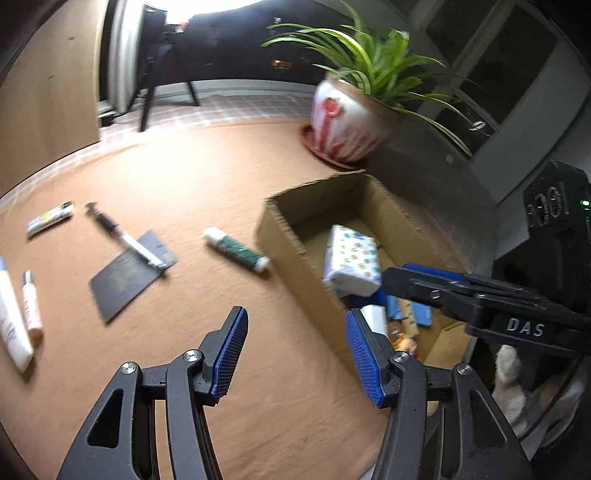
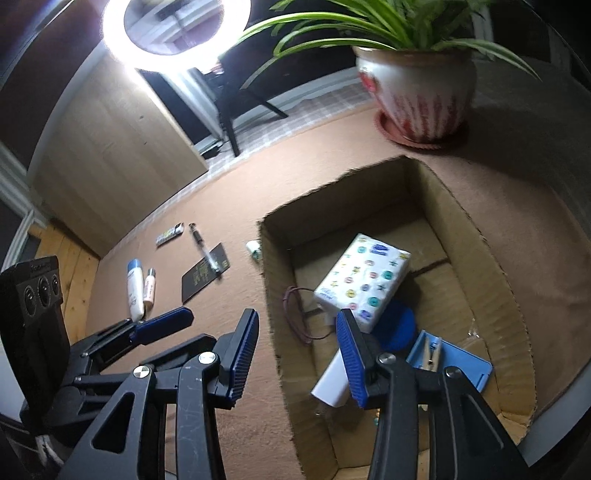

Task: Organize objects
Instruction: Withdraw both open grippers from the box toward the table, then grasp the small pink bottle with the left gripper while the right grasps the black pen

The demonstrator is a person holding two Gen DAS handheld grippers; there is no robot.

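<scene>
An open cardboard box (image 1: pixel 284 240) (image 2: pixel 273 295) stands on the tan table and holds a patterned tissue pack (image 1: pixel 351 262) (image 2: pixel 364 280), a blue case (image 2: pixel 454 360), a white box (image 2: pixel 330 384) and a cord loop (image 2: pixel 291 317). On the table to its left lie a green-white tube (image 1: pixel 236 249), a pen (image 1: pixel 125 236) across a black card (image 1: pixel 129 277) (image 2: pixel 205 271), a small tube (image 1: pixel 50 218), a white bottle (image 1: pixel 11 325) and a pink tube (image 1: pixel 31 306). My left gripper (image 1: pixel 295 358) is open and empty by the box's left wall. My right gripper (image 2: pixel 295 354) is open and empty, straddling that wall.
A potted spider plant (image 1: pixel 347 118) (image 2: pixel 421 96) on a red saucer stands behind the box. A ring light (image 2: pixel 173 33) on a stand shines at the back left. The table edge runs along the far side, with checked floor beyond.
</scene>
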